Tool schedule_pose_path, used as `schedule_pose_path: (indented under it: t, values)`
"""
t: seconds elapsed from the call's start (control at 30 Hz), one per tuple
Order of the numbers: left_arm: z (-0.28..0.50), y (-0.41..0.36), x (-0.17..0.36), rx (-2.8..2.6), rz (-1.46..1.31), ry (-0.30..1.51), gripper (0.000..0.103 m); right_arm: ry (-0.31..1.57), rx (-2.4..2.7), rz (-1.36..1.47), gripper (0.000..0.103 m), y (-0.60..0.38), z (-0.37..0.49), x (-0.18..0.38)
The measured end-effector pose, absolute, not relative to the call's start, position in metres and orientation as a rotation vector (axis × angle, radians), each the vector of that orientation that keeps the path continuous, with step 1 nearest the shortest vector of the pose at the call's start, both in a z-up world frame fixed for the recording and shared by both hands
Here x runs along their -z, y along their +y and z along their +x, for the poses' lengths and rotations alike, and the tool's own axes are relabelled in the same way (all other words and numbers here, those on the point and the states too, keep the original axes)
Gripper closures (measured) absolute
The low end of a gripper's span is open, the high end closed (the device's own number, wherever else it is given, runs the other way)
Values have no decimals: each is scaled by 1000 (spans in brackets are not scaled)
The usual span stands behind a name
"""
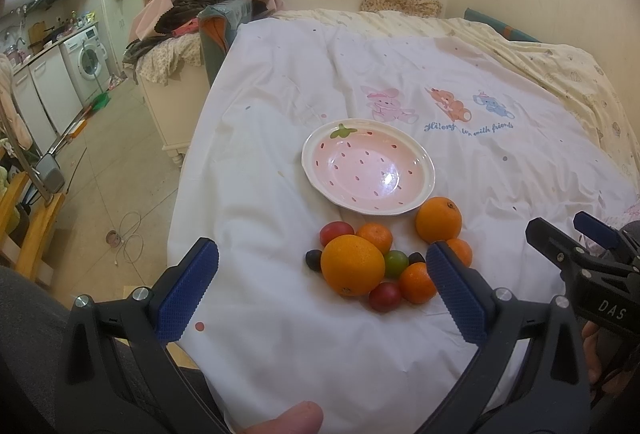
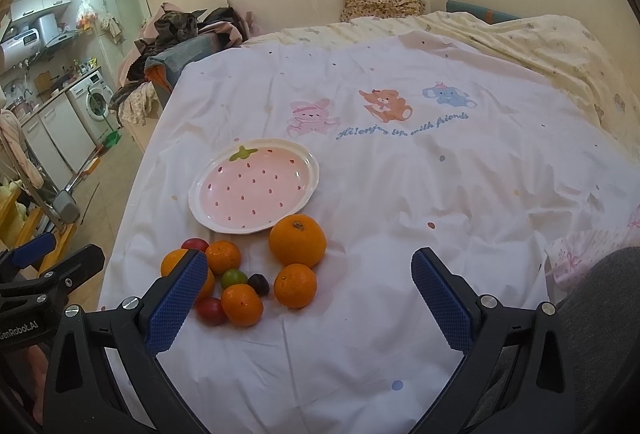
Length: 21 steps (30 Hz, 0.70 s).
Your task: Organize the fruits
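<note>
No fruit has yet been lifted: the strawberry plate (image 1: pixel 426 176) lies bare on the bed sheet (image 2: pixel 400 194), and the fruit pile (image 1: pixel 372 266) is heaped just before it (oranges, mandarins, small tomatoes). The start of the sorting is judged in hand. The left gripper (image 1: pixel 322 286) and right gripper (image 2: pixel 308 290) are held low over the bed, jaws spread wide, gripping nothing. A descent onto the near large orange (image 1: pixel 352 265) is called for next.
</note>
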<state>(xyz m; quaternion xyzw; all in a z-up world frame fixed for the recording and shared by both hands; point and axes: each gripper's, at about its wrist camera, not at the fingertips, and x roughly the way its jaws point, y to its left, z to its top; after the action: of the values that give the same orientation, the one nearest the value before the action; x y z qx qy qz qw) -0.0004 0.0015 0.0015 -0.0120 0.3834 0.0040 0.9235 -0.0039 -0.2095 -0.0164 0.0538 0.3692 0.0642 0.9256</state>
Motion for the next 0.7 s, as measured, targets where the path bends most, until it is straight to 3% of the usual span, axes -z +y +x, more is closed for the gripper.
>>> schedule_pose_path:
  t: [0.7]
  values:
    - [0,0,6,-27,-26,819,1,833,-148,167,0,-219,5,23]
